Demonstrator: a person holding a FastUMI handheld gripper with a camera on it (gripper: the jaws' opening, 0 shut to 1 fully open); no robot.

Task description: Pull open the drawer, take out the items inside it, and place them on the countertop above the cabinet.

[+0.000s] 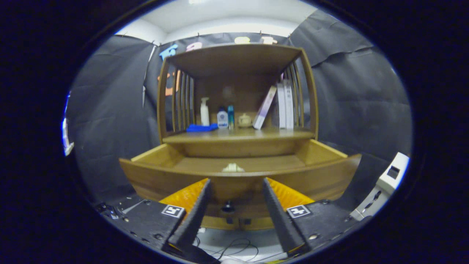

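Held the tool spread wide and empty, fingers parted either side of the small dark knob on the drawer front, touching neither knob nor wood. Faced a wooden cabinet with slatted sides, set against black cloth. Found the drawer pulled well out toward the fingers, curved front panel just ahead of the fingertips. Saw one small pale item lying on the drawer floor, close behind the front panel and roughly centred between the two fingers; too small and low to name. Noted the rest of the drawer floor as bare wood. Located the worktop directly above and behind the open drawer, forming the bottom of the cabinet's open bay. Counted along its back, from the left: a folded blue cloth, a white pump bottle upright just behind the cloth, a short bottle with a blue cap, a slim teal bottle beside it, a small cream pot, then a book tilted rightward against several upright books at the slats. Spotted a white device off beyond the drawer's far corner, and loose cables on the pale floor beneath the fingers.
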